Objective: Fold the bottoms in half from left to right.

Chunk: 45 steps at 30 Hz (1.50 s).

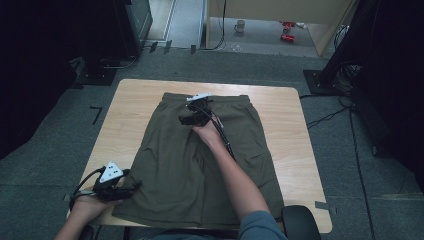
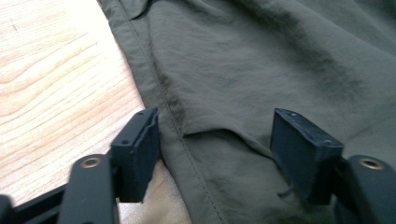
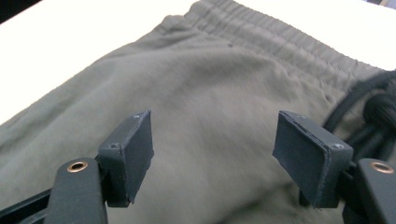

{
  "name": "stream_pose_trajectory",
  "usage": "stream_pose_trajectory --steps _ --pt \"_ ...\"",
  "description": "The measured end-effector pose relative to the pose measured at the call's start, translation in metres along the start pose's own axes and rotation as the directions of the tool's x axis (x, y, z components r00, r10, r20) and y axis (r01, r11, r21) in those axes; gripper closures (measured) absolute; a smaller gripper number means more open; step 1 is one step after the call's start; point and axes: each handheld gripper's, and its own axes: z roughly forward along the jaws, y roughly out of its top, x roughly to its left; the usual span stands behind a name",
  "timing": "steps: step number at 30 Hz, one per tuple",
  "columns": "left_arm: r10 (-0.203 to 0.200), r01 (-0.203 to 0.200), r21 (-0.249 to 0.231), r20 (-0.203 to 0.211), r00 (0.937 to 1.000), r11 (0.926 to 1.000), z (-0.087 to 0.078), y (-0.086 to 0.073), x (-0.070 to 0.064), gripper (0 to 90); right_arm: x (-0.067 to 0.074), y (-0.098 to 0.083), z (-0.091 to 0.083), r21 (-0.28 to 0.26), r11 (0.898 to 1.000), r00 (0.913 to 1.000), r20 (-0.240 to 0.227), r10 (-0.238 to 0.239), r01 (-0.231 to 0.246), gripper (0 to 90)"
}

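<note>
The shorts (image 1: 200, 160) are laid flat across the middle of the table (image 1: 125, 100), waistband at the far edge and leg hems at the near edge. The step in hand is judged to be a fold, with one gripper placed at each end.

At the near left corner, the left gripper (image 1: 131, 187) is held level at the hem. In the left gripper view its jaws stand apart astride the side seam (image 2: 173, 116), with cloth between them but not yet pinched; the grip is released. For a sound grip, the jaws should be slid further over the hem so that both layers are taken, then closed firmly just inside the seam, since thin cloth is easily lost from a shallow bite.

Further right, the right gripper (image 1: 189, 119) is held above the cloth just short of the waistband (image 3: 280, 42), jaws open and nothing grasped. The black drawcord (image 3: 369, 107) lies beside its right jaw and is best kept out of the pinch. The elastic band should be taken squarely, and both ends lifted together so the cloth is not dragged or twisted.
</note>
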Motion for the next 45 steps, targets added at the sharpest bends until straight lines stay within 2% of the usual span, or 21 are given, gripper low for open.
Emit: stream_pose_trajectory --steps 2,8,14,19,21,29,33,37,39,43,45 --pt "-0.01 0.01 0.004 0.002 0.9999 0.9999 0.0 0.001 0.0 41.1 0.002 0.003 0.004 0.001 1.0 0.9999 -0.011 -0.003 0.003 30.1" --pt "-0.016 0.016 0.008 0.008 0.9998 0.9998 -0.001 0.002 0.0 48.1 0.01 0.009 0.017 0.008 0.999 0.9994 0.008 -0.034 0.034 30.6" --pt "-0.017 0.017 0.019 0.008 0.9998 0.9997 -0.002 0.004 -0.001 54.3 0.014 0.013 0.028 0.002 0.999 0.9993 0.001 -0.039 0.039 34.9" --pt "-0.016 0.015 0.022 0.015 0.9998 0.9996 -0.001 0.004 -0.001 58.2 0.017 0.015 0.038 0.008 1.0 0.999 -0.045 -0.009 0.009 36.3" --pt "-0.021 0.021 0.023 0.018 0.9996 0.9995 -0.001 0.005 -0.001 59.0 0.021 0.017 0.042 0.006 1.0 0.9984 -0.056 -0.001 0.001 35.3" --pt "-0.03 0.029 0.026 0.024 0.9993 0.9992 -0.002 0.005 0.0 60.1 0.043 0.027 0.058 -0.007 1.0 0.9975 -0.068 -0.019 0.019 33.0" --pt "-0.034 0.033 0.029 0.027 0.9991 0.999 -0.001 0.006 0.0 60.4 0.051 0.03 0.068 0.008 1.0 0.9981 -0.055 -0.027 0.028 30.4" --pt "-0.045 0.044 0.031 0.034 0.9984 0.9985 -0.001 0.007 0.001 60.8 0.057 0.033 0.079 0.029 1.0 0.999 -0.046 0.002 -0.001 25.1" --pt "-0.047 0.046 0.032 0.033 0.9983 0.9984 -0.001 0.007 0.001 61.7 0.062 0.033 0.084 0.031 0.999 0.9996 -0.017 -0.021 0.022 22.8" --pt "-0.046 0.045 0.036 0.029 0.9985 0.9984 -0.001 0.008 0.0 63.6 0.071 0.035 0.096 0.062 0.996 0.9968 0.035 -0.072 0.07 24.6" --pt "-0.044 0.042 0.035 0.034 0.9985 0.9985 0.001 0.009 -0.001 65.1 0.074 0.034 0.1 0.066 0.995 0.9962 0.042 -0.076 0.073 25.6"
